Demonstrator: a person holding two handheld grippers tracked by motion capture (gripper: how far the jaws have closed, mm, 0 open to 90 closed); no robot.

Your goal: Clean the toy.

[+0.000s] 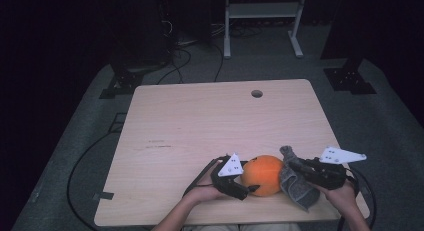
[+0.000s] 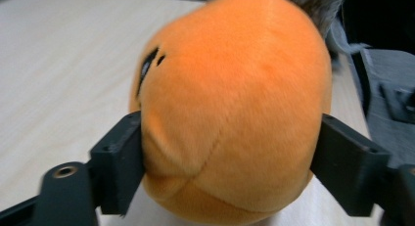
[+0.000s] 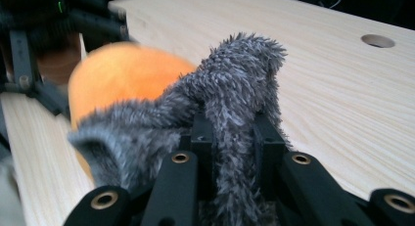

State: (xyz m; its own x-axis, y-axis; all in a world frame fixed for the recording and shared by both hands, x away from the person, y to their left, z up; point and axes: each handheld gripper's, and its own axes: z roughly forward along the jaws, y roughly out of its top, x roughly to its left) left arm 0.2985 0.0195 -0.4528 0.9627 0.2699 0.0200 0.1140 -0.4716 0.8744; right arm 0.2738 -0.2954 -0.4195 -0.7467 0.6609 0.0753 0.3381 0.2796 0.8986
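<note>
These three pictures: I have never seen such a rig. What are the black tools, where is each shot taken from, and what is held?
No robot here: a person sits at a wooden table with a hand-held two-jaw gripper in each hand. The high view looks down from above the person. The other two come from cameras riding on the grippers, looking along their black jaws. The left gripper has its jaws on both sides of an orange plush ball, which rests on the table. The right gripper is clamped on a grey furry cloth that lies against the ball.
</note>
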